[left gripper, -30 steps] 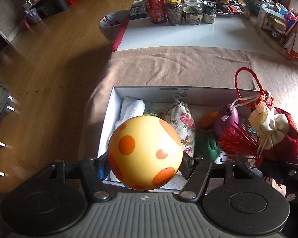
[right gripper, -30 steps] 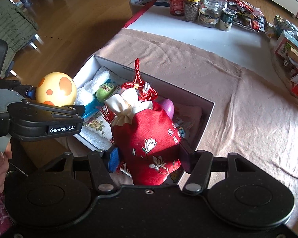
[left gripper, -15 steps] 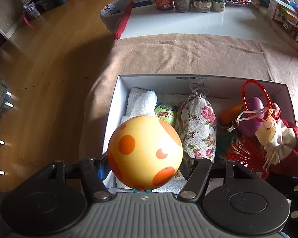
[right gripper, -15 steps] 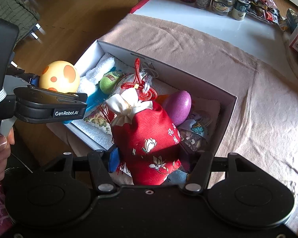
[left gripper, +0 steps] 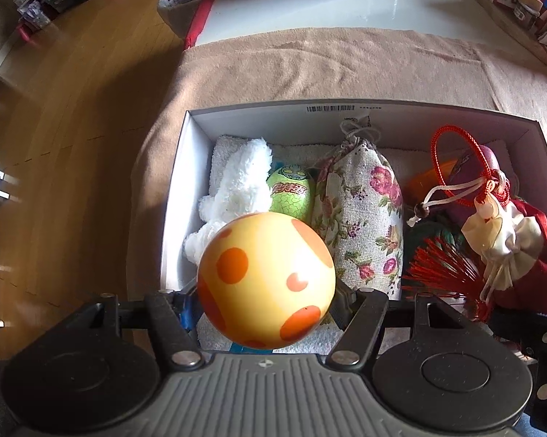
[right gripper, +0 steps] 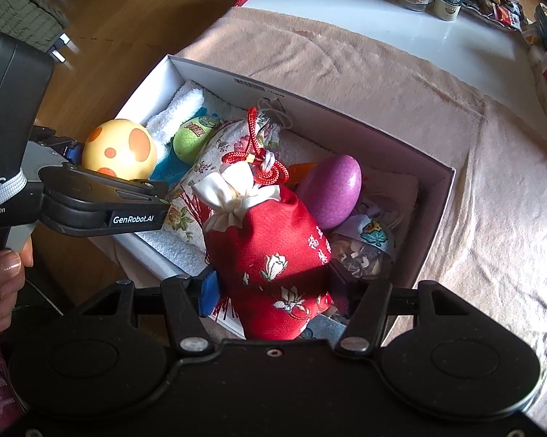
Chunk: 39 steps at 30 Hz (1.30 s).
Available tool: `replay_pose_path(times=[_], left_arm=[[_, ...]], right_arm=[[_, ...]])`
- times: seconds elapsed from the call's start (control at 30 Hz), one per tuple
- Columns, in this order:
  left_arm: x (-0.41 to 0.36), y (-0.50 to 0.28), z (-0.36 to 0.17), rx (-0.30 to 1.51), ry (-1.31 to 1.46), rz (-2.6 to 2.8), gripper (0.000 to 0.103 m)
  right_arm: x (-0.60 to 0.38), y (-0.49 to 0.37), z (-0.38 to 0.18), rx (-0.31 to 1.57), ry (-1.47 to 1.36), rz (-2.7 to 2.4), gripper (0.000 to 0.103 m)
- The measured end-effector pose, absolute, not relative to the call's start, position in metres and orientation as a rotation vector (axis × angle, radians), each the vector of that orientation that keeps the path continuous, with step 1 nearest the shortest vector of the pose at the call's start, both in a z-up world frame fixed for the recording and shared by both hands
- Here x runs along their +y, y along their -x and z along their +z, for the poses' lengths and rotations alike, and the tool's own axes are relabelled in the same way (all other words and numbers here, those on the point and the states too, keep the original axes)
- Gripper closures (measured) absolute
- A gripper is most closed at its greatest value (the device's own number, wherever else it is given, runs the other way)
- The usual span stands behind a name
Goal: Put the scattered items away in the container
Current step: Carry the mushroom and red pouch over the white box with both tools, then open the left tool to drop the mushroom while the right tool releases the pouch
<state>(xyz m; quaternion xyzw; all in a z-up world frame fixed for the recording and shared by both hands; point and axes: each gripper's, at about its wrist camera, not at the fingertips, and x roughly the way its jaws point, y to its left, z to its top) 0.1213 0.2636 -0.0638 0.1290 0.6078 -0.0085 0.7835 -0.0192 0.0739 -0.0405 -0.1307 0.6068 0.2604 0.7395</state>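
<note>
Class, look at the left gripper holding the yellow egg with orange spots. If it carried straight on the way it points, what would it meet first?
Probably the white towel lining the white cardboard box, beside the floral cloth pouch. The left gripper points steeply down with the yellow orange-spotted egg leading; depth is unclear.

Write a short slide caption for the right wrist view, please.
Right gripper holds red pouch over box; left gripper holds spotted egg.

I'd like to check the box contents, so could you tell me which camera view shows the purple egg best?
The right wrist view: the purple egg lies almost fully visible in the box, beside the red pouch. In the left wrist view only a sliver shows, behind the pouch's red cord loop.
</note>
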Motion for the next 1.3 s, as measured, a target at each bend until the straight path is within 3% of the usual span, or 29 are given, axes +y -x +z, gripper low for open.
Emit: replay_pose_path(times=[0.63, 0.73, 1.3], left_arm=[[0.259, -0.126, -0.064, 1.35, -0.297, -0.029, 0.035], [0.257, -0.126, -0.061, 1.335, -0.311, -0.025, 0.026], [0.255, -0.119, -0.059, 1.341, -0.329, -0.018, 0.021]], right_arm=[[0.078, 0.013, -0.045, 1.366, 0.25, 0.549, 0.044], [0.078, 0.011, -0.048, 1.397, 0.244, 0.554, 0.042], [0.073, 0.014, -0.04, 1.374, 0.244, 0.551, 0.042]])
